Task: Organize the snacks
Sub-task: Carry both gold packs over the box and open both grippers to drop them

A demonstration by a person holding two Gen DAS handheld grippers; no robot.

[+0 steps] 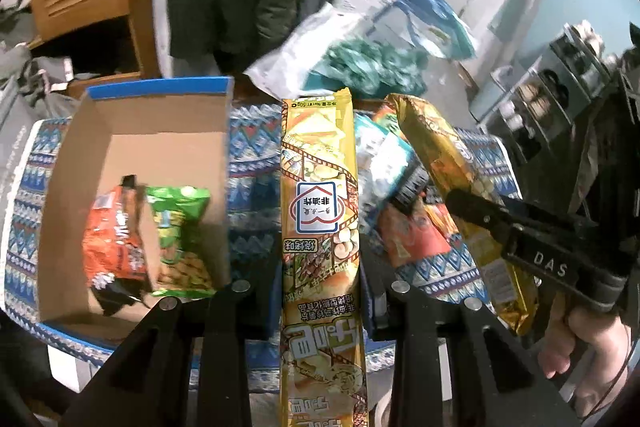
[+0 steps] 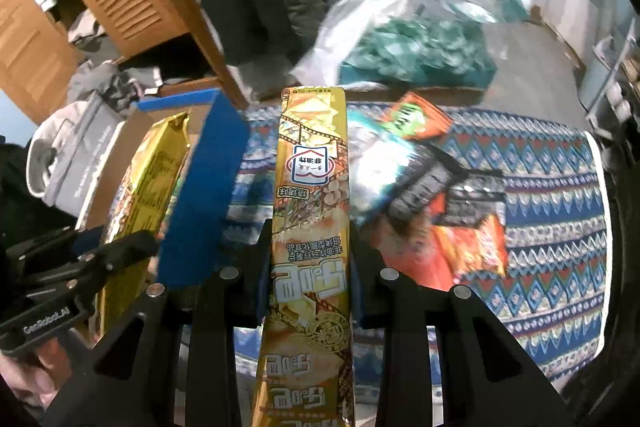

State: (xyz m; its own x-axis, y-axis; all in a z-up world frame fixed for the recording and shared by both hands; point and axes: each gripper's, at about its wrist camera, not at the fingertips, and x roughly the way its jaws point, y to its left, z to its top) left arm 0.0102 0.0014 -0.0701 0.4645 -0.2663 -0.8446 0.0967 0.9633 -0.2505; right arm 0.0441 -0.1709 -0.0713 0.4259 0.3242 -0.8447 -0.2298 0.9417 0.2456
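Pinching one long yellow crisp pack (image 1: 320, 211) low on its length in the left tongs (image 1: 320, 279), pack pointing straight ahead. Gripping a second, matching yellow pack (image 2: 310, 211) the same way in the right tongs (image 2: 308, 267), closed on its two long edges. Carrying both above the counter (image 2: 552, 227) with its blue patterned cloth.

Judging the step in hand as dropping these packs into the blue-rimmed cardboard box (image 1: 160, 115), already holding an orange bag (image 1: 112, 239) and a green bag (image 1: 184, 227) leaning together. Seeing the left-hand pack, from the right wrist view, close to or just over the box's blue side wall, without being able to tell which. Holding the right-hand pack nearer the heap of loose snacks (image 2: 420, 179) and well short of the box.

Doing it well probably by:
- going in one at a time, left first, keeping the right tongs back to avoid crossing;
- lifting the far tip clear of the blue rim before lowering;
- aiming for the bare cardboard floor beyond the two bags rather than on top of them;
- laying each pack flat and lengthwise, not standing it up;
- opening only once the pack is resting, given slippery foil and brittle contents;
- squeezing no harder than needed.
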